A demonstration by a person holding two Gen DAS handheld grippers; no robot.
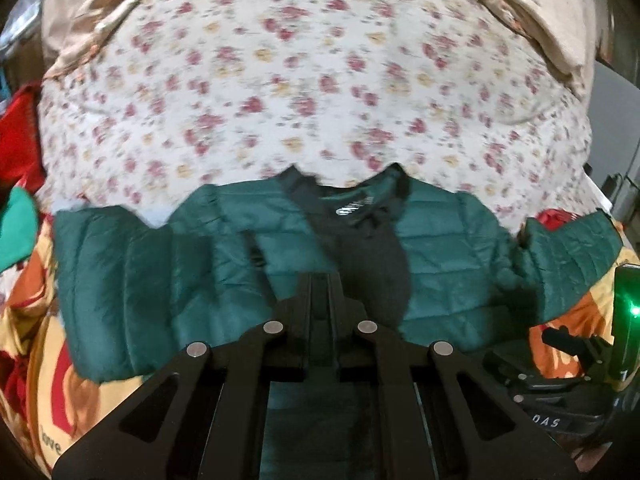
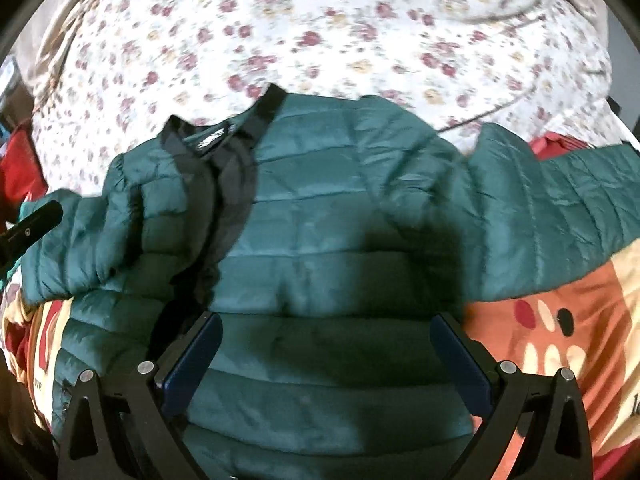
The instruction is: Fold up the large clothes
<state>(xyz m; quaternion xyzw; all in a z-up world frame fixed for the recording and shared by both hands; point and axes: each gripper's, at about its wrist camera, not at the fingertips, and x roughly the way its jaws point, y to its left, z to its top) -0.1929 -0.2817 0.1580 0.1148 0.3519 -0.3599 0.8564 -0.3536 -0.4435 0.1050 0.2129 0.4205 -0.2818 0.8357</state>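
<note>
1. Green puffer jacket (image 2: 320,208) is spread front-up, frame centre, collar toward the floral sheet (image 2: 360,32).
2. Right gripper (image 2: 326,356) is wide open, empty, over the lower body.
3. Left gripper (image 1: 320,280): jaws nearly closed, nothing visibly held.
4. Sleeve (image 2: 560,208) at right is best folded inward first.

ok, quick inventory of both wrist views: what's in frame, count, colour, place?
puffer jacket: 1, dark green with black collar and placket, spread flat, sleeves out to both sides
floral quilt: 1, white with red and yellow flowers, beyond the jacket
patterned blanket: 1, orange, cream and red, under the jacket's near part
red cloth: 1, red, far left edge
green cloth: 1, bright green, left edge, below the red one
left gripper: 1, black, fingers close together over the jacket
right gripper: 1, black with blue pads, open over the jacket
</note>
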